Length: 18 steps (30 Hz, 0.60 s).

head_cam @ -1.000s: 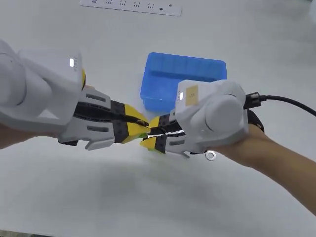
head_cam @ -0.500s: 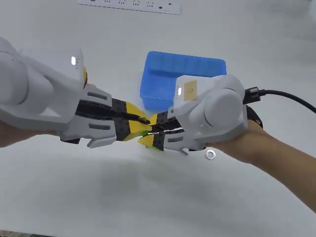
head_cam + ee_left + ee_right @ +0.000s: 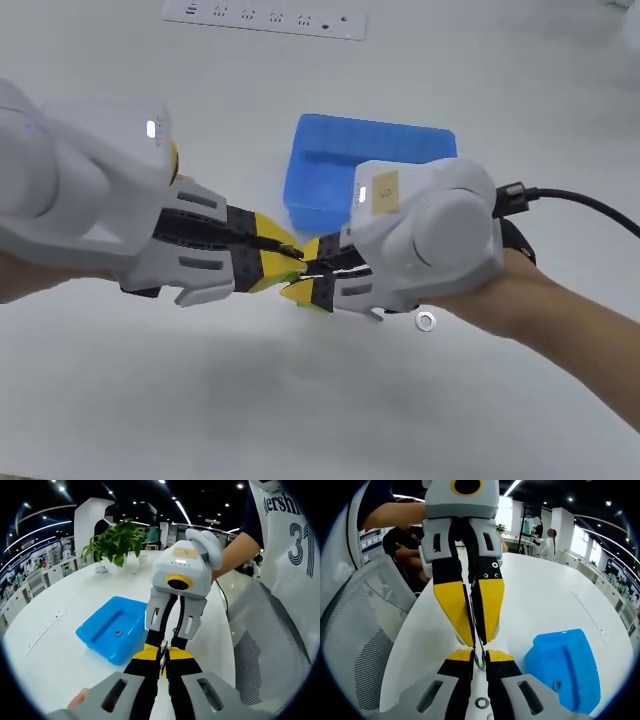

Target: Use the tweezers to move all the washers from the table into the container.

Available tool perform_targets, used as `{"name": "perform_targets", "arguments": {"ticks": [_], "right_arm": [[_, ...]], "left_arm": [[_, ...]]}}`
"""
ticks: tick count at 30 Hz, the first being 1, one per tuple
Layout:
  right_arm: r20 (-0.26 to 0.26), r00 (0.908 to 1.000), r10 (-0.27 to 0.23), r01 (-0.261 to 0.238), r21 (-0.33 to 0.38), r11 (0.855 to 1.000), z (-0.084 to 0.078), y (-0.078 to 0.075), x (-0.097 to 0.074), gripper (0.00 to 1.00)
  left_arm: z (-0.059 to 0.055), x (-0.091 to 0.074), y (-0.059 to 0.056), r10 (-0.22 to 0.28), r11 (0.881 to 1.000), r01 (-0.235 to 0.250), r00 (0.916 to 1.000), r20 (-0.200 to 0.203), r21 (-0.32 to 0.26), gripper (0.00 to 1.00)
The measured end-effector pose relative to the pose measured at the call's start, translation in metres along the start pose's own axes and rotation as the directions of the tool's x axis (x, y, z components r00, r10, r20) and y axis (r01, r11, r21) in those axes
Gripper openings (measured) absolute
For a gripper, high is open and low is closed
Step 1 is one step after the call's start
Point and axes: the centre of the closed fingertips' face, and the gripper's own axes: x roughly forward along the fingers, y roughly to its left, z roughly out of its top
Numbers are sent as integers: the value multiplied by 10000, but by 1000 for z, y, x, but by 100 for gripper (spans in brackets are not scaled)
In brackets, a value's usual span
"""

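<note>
Your two claws meet tip to tip just above the white desk. Your left claw is drawn in to a sliver, its yellow tips pinched on the thin metal tweezers. The tweezers run straight on into your right claw. That claw is closed down just as narrowly, with the rounded end of the tweezers caught between its tips. Under your right claw, back from its tips, a loose washer lies flat on the desk, apart from the tweezers. Off to the right of your right claw, and so to the left of your left claw, the blue container sits on the desk near the meeting tips, not touching them. A second washer lies on the container's floor. Past the container, well away from both claws, a white power strip lies along the far part of the desk. Beyond your left claw's reach a potted plant stands on the desk's far side, and a grey mesh chair stands beside the desk, to the left of your right claw.
</note>
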Motion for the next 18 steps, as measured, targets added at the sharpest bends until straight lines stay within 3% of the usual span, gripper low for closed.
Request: {"name": "perform_targets", "arguments": {"ticks": [5, 10, 18], "right_arm": [[52, 9999, -158, 159, -133, 9998, 8, 0, -9, 10], [231, 9993, -309, 313, -182, 9993, 20, 3, -19, 10], [241, 9981, -569, 586, -744, 9955, 37, 0, -33, 10]], "left_arm": [[10, -5, -3, -24, 9998, 22, 9999, 111, 184, 8], [22, -15, -5, 75, 10000, -74, 9991, 426, -29, 8], [41, -26, -8, 79, 9985, -103, 9989, 452, 531, 8]]}}
